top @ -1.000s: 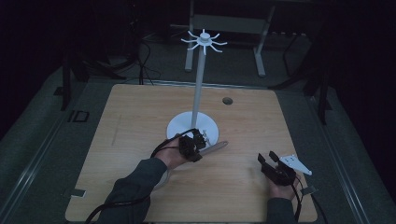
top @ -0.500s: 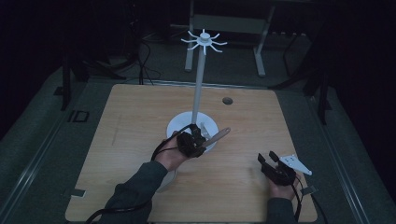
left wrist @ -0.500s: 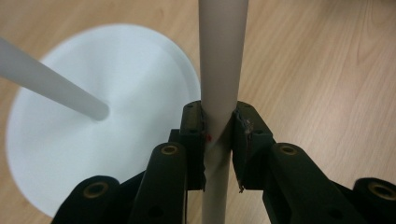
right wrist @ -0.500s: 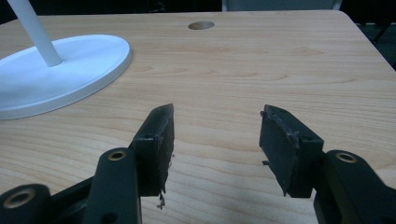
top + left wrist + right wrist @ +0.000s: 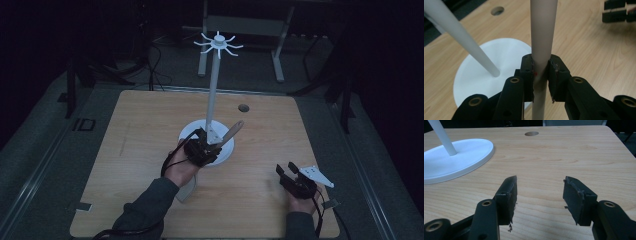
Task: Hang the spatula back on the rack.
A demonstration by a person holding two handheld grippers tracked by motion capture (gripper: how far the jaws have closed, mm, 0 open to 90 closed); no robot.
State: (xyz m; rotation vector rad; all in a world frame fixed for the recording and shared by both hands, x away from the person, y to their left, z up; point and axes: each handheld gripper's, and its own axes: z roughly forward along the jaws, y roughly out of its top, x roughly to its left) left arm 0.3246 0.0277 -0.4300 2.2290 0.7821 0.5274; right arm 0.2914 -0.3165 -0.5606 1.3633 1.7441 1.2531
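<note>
Wooden spoon (image 5: 231, 134), apparently a utensil meant for the hook stand (image 5: 214, 95), is gripped by its handle in the left hand-held gripper (image 5: 210, 148) above the white base (image 5: 189, 133). Hanging is not yet done. The right hand-held gripper (image 5: 539, 192) is held open over the desk (image 5: 150, 125).

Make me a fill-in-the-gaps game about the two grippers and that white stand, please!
The left gripper is shut on a wooden ____.
The stand's round base is coloured ____.
The right gripper has its jaws ____, nothing between them.
The white pole carries a ring of ____ at its top.

Missing words: spoon; white; open; hooks
</note>
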